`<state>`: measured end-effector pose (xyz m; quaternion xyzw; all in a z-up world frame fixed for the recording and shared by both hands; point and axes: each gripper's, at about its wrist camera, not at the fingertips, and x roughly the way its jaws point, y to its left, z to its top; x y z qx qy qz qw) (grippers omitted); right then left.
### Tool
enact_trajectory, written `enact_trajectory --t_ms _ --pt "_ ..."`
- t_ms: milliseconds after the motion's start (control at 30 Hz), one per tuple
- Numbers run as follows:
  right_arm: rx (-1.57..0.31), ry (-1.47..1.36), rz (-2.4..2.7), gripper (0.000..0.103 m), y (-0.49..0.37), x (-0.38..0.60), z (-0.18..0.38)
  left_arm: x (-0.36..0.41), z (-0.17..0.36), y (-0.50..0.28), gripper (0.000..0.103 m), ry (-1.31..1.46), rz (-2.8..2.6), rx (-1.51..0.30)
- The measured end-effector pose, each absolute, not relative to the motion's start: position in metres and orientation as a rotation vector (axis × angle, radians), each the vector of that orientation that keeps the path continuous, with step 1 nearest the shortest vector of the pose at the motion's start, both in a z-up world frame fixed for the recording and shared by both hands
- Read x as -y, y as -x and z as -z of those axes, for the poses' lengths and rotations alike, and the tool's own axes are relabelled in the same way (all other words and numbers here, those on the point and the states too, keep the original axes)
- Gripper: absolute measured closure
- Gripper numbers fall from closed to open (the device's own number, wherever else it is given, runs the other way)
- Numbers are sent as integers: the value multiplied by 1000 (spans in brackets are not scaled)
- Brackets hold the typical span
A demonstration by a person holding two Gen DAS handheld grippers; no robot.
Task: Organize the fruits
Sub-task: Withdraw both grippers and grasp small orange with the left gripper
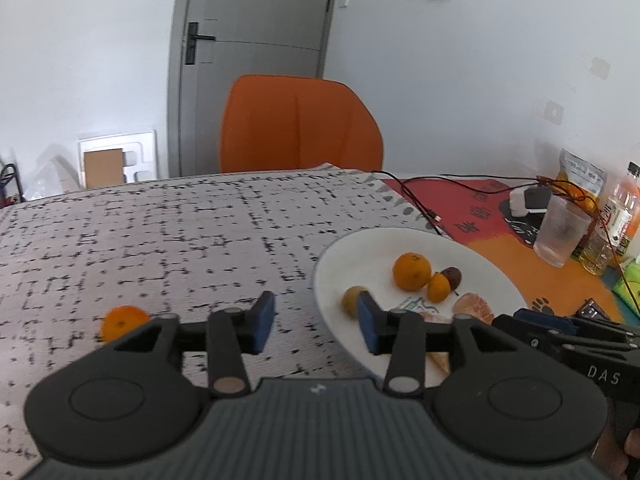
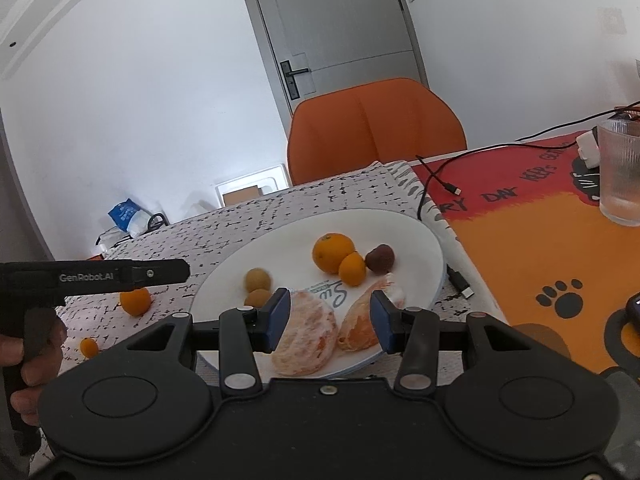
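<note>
A white plate (image 1: 332, 264) (image 2: 424, 236) holds an orange (image 1: 412, 272) (image 2: 333, 252), a small orange fruit (image 2: 352, 269), a dark plum-like fruit (image 2: 380, 258), two yellowish round fruits (image 2: 258, 280) and peeled orange pieces (image 2: 304, 332) (image 1: 474, 308). One orange (image 1: 120, 322) (image 2: 136, 300) and a tiny orange fruit (image 2: 89, 347) lie on the patterned cloth left of the plate. My left gripper (image 1: 316, 324) (image 2: 176, 272) hangs open over the cloth by the plate's left rim, holding nothing. My right gripper (image 2: 330, 320) (image 1: 520, 318) is open at the plate's near edge, with the peeled pieces showing between its fingers.
An orange chair (image 1: 300, 124) stands behind the table. On the red and orange mat (image 2: 540, 240) to the right are a ribbed glass (image 2: 620, 172), cables (image 2: 440, 184), a white charger (image 1: 520, 200), bottles (image 1: 620, 208) and a snack bag (image 1: 580, 172). A USB plug (image 2: 460, 282) lies beside the plate.
</note>
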<state>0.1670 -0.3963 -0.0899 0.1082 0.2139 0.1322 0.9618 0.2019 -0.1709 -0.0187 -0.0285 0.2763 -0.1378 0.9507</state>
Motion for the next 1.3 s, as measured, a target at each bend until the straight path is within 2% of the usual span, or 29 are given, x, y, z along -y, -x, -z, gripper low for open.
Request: enact_trajectory --t_ms 100,267,433,933,1000,1067,1133,1300 --pt "-433 -218 -272 52 -167 392 89 161 16 -196 46 68 256 -554" --pt "-428 -216 -284 50 -167 384 86 146 11 -190 41 73 226 -541" --pt "-426 -205 -296 44 -166 375 85 132 8 -180 20 69 178 -505" --pt "-424 -187 -344 26 -162 353 81 96 13 -159 16 83 92 -509" --pt "-424 -186 -353 21 -162 350 81 91 14 -157 16 88 83 -512" --pt "-421 -188 -362 8 -160 347 80 86 16 -154 16 92 71 -515" --pt "-415 -191 -372 0 -159 344 80 82 17 -152 16 93 64 -516" --pt "-417 -180 -389 0 -160 334 79 72 23 -148 16 100 43 -531"
